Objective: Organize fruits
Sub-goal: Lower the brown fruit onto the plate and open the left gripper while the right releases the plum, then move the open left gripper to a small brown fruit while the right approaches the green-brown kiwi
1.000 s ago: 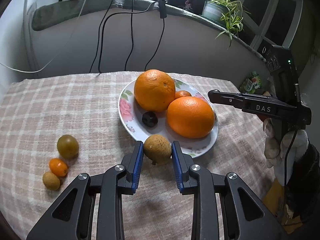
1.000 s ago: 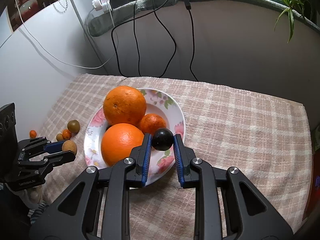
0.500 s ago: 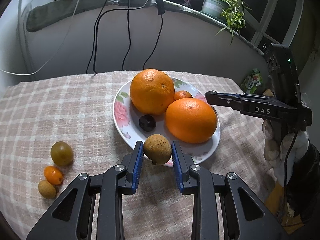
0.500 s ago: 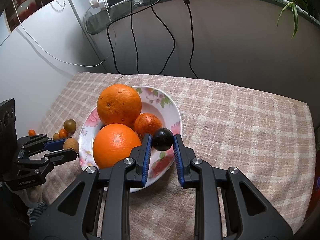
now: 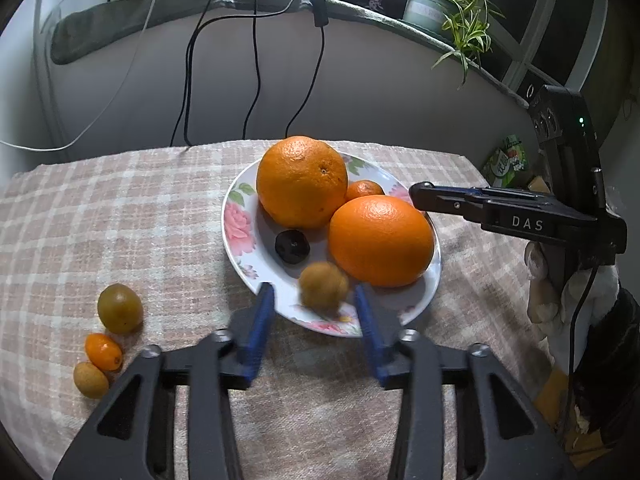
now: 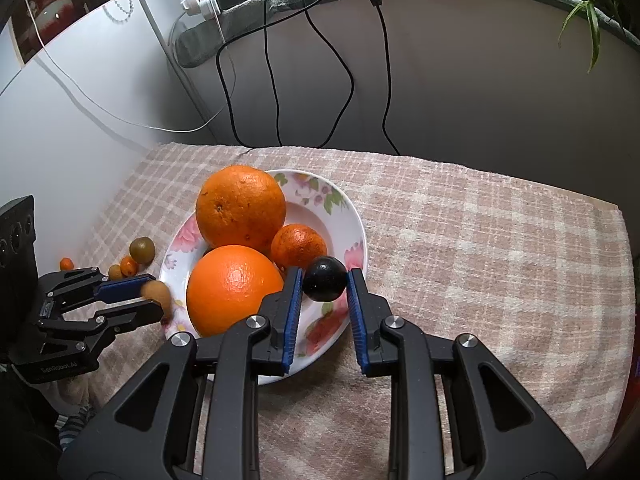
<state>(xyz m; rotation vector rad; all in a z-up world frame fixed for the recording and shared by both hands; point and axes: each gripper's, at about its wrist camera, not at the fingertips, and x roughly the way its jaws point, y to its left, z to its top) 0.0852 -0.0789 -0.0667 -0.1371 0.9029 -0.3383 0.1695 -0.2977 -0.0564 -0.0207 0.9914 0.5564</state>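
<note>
On the desk [image 5: 120, 208]: a checked cloth covered it, and a flowered plate [image 5: 236, 228] stood toward the far middle.
Plate contents: two big oranges [image 5: 302, 180] sat touching, one far, one near-right [image 5: 382, 240]; a small mandarin [image 5: 364, 190] lay behind them, and a dark wrinkled fruit [image 5: 292, 246] lay on the plate's left part.
Left gripper [image 5: 316, 312]: its blue fingers [image 5: 262, 320] were spreading apart over the plate's near rim; neither pad pressed on anything.
Brown longan [image 5: 324, 286]: blurred, it sat between the parting fingers, free of both, just above the near rim and close to the near-right orange.
Right gripper [image 6: 322, 292]: its fingers [image 6: 294, 304] pinched a small black round fruit [image 6: 324, 284] over the right side of the plate, next to the mandarin.
Loose fruit, near left of the desk: a green-brown round fruit [image 5: 120, 308], a small orange kumquat [image 5: 103, 352] and a tan longan [image 5: 91, 379] lay in a close row, well apart from the plate.
Further left in the right wrist view: one more small orange fruit [image 6: 66, 264] lay alone.
Right edge, left wrist view: a gloved hand [image 5: 560, 296] held the right gripper's handle.
Far side: dark cables [image 5: 256, 60] hung down a pale wall, and a potted plant [image 5: 452, 12] stood on the ledge.
</note>
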